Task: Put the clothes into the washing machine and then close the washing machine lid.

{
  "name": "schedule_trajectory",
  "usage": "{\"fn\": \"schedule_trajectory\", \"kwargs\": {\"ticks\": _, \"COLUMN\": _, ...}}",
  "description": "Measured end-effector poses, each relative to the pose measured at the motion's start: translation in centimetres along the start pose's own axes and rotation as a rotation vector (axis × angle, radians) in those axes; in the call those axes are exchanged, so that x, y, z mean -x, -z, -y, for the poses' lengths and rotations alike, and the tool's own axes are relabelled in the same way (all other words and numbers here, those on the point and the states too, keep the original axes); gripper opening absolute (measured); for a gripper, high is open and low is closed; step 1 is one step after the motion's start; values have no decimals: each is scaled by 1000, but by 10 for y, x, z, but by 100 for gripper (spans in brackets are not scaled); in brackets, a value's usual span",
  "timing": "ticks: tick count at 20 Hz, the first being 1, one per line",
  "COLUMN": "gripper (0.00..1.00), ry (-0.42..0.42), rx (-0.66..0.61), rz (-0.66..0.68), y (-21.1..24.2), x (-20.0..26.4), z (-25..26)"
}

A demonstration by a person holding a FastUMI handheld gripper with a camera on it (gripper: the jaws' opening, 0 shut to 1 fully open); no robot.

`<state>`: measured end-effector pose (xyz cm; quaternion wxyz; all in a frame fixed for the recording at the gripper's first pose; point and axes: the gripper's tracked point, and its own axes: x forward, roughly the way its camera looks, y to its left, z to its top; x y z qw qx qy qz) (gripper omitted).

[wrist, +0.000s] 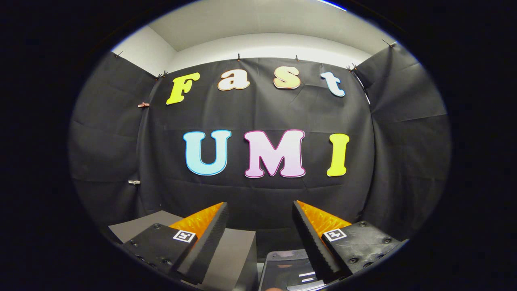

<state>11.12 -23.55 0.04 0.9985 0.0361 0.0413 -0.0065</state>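
I am holding the tongs (258, 238) raised, spread wide and gripping nothing. A grey box top (232, 252) and a dark glossy lid-like surface (284, 270) are lying below them. No clothes are visible, so I cannot judge the progress.

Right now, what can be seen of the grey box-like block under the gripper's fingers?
The grey box-like block is matte and plain, with a flat top and a sharp vertical corner edge facing the camera. It sits low, below the open gripper, one finger crossing in front of it. A dark glossy panel lies beside it. A similar grey surface shows behind the same finger; whether it is the same object cannot be told.
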Motion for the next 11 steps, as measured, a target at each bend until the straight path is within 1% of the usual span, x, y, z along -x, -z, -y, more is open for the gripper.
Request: {"fn": "schedule_trajectory", "kwargs": {"ticks": 11, "gripper": 99, "ry": -12, "rx": 14, "rz": 13, "y": -6, "x": -6, "z": -4}}
